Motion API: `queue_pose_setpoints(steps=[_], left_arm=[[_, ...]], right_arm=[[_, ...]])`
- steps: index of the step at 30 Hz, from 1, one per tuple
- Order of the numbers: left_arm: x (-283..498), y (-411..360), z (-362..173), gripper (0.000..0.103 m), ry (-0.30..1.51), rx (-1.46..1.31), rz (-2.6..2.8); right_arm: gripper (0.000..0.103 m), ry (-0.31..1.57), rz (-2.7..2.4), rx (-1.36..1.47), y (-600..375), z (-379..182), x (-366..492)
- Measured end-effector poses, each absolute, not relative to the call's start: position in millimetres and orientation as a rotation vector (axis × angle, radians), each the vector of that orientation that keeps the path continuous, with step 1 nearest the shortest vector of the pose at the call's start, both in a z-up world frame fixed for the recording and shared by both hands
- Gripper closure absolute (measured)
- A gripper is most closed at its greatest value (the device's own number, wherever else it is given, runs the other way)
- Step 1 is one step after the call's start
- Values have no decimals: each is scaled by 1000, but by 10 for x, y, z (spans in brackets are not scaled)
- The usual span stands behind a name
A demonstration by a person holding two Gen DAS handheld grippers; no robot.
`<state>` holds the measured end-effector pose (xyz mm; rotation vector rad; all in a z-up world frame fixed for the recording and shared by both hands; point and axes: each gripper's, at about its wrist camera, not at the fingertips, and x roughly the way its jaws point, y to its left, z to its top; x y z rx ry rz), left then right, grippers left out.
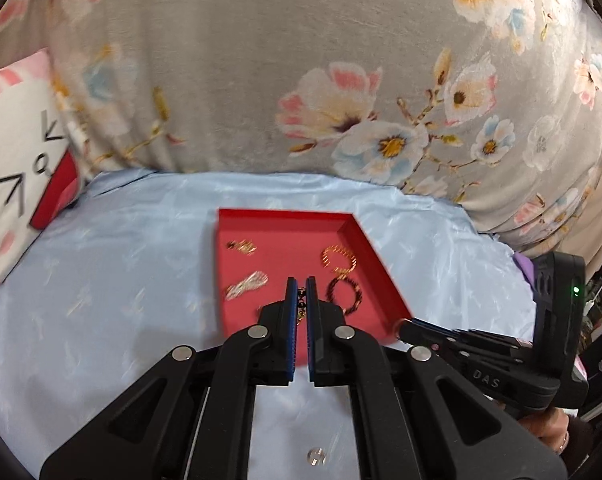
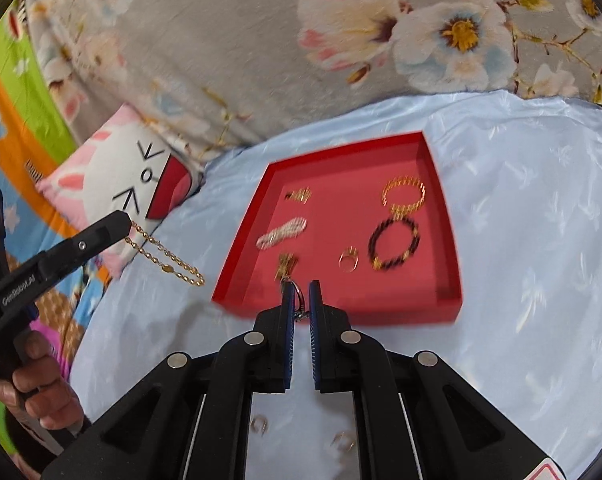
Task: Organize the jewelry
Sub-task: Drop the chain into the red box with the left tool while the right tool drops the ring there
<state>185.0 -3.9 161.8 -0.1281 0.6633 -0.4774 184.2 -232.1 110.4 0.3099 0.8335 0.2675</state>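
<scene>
Gold chain bracelet (image 2: 163, 254) of small round links dangles from left tongs (image 2: 127, 218).

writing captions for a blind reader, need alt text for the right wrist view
The right gripper, shut on a silver ring, hangs over the near edge of a red tray holding bracelets on a pale blue sheet. At left, the left gripper dangles a gold chain.

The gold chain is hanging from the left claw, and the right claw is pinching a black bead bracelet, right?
Not quite. The gold chain does hang from the left claw, but the right claw is pinching a small silver ring. The right wrist view shows the black bead bracelet lying in the red tray.
</scene>
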Motion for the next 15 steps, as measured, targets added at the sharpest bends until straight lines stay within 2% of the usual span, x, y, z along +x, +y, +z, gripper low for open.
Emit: queue_pose_setpoints(steps=[5,15], left_arm=[[2409,-266,1595,100,676,-146,-513],[3233,-555,1162,100,742,-114,-508]], right_arm=[[97,876,261,349,-2451,1035,2451],[97,1042,246,419,-2416,468,3325]])
